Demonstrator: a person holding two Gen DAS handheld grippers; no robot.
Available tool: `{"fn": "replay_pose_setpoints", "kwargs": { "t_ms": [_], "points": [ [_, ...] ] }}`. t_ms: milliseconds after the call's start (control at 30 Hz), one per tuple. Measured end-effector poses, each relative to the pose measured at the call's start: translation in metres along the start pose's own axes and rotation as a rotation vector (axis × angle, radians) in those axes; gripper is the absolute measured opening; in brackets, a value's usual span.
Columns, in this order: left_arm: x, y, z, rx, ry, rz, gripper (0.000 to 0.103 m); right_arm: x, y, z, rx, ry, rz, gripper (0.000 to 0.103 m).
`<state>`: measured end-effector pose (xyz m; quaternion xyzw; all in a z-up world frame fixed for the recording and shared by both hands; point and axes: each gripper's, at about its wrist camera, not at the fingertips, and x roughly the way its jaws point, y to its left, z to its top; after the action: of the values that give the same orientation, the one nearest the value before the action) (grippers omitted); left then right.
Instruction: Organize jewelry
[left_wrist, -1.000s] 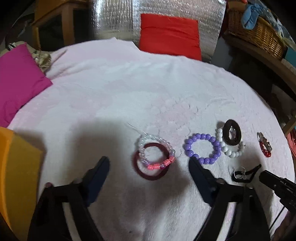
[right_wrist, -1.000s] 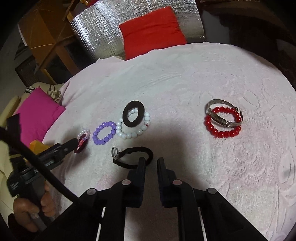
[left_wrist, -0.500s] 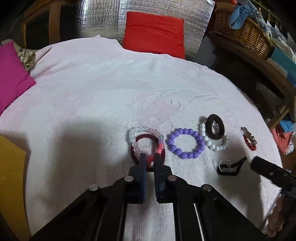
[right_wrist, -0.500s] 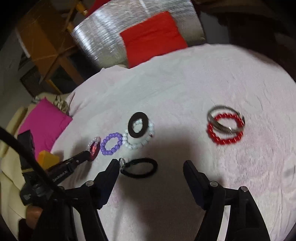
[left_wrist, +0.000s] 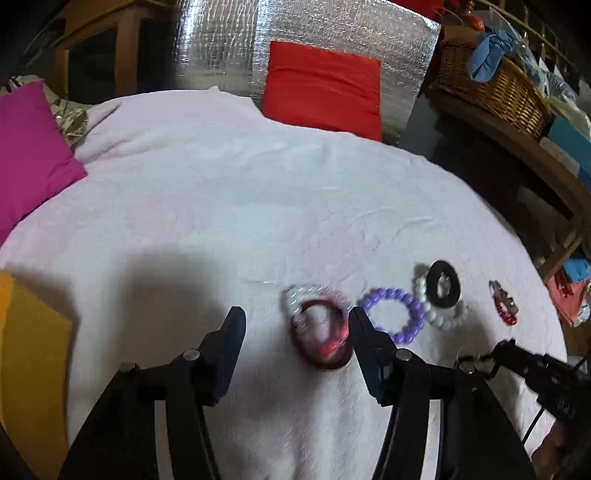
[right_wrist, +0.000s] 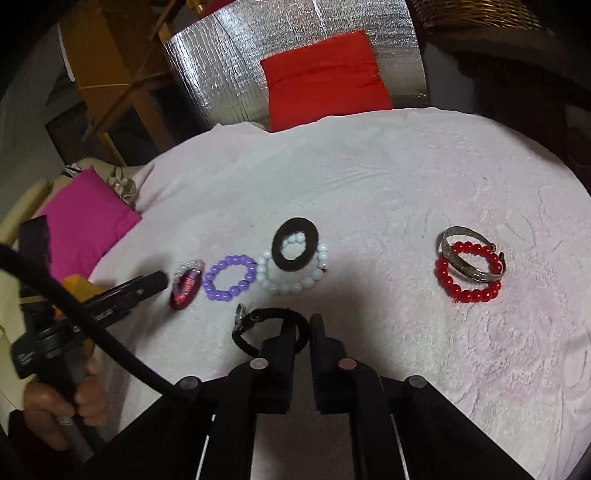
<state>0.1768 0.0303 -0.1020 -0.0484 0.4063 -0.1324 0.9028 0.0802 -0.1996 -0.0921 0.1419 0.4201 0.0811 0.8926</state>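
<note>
On the pale pink cloth (left_wrist: 221, 221) lies a dark red bangle (left_wrist: 325, 360) with a clear and pink bead bracelet over it. It sits between the fingers of my left gripper (left_wrist: 295, 325), close to the right finger; the jaws are opening and not pressing on it. To its right lie a purple bead bracelet (left_wrist: 391, 294), a white bead bracelet (right_wrist: 288, 288) under a flat black ring (right_wrist: 277, 249), and a red bead bracelet (right_wrist: 465, 295) with a silver cuff (right_wrist: 448, 243). My right gripper (right_wrist: 303, 321) is shut on the right side of a black band (right_wrist: 240, 341).
A red cushion (left_wrist: 325, 85) leans on a silver foil panel (left_wrist: 221, 44) beyond the cloth. At the left lie a magenta cushion (left_wrist: 29, 147) and a yellow box (left_wrist: 26, 350). At the right a wicker basket (left_wrist: 498, 85) stands on a wooden shelf. A hand (right_wrist: 48, 406) holds the left gripper.
My left jaws closed at the red bangle and have spread apart again. My right jaws opened wide over the black band and have now closed on its right side.
</note>
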Motion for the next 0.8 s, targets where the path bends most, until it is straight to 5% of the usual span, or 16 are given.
{"fn": "replay_pose_setpoints", "kwargs": {
  "t_ms": [67, 200, 433, 667, 800],
  "points": [
    [0.007, -0.001, 0.002, -0.010, 0.009, -0.010, 0.059, 0.000, 0.001, -0.001, -0.003, 0.002, 0.003, 0.008],
    [0.023, -0.001, 0.003, -0.023, 0.045, -0.020, 0.012, 0.000, 0.000, -0.003, 0.004, 0.018, 0.008, 0.008],
    [0.016, -0.016, 0.003, 0.052, 0.023, -0.027, 0.005, -0.003, -0.006, -0.003, 0.005, 0.023, 0.001, 0.008],
    [-0.030, -0.025, 0.007, 0.119, -0.067, -0.076, 0.005, -0.029, 0.002, 0.003, -0.022, -0.067, 0.053, 0.008],
    [-0.040, -0.015, 0.004, 0.122, -0.088, -0.027, 0.005, -0.038, 0.008, 0.004, -0.031, -0.093, 0.062, 0.008]
  ]
}}
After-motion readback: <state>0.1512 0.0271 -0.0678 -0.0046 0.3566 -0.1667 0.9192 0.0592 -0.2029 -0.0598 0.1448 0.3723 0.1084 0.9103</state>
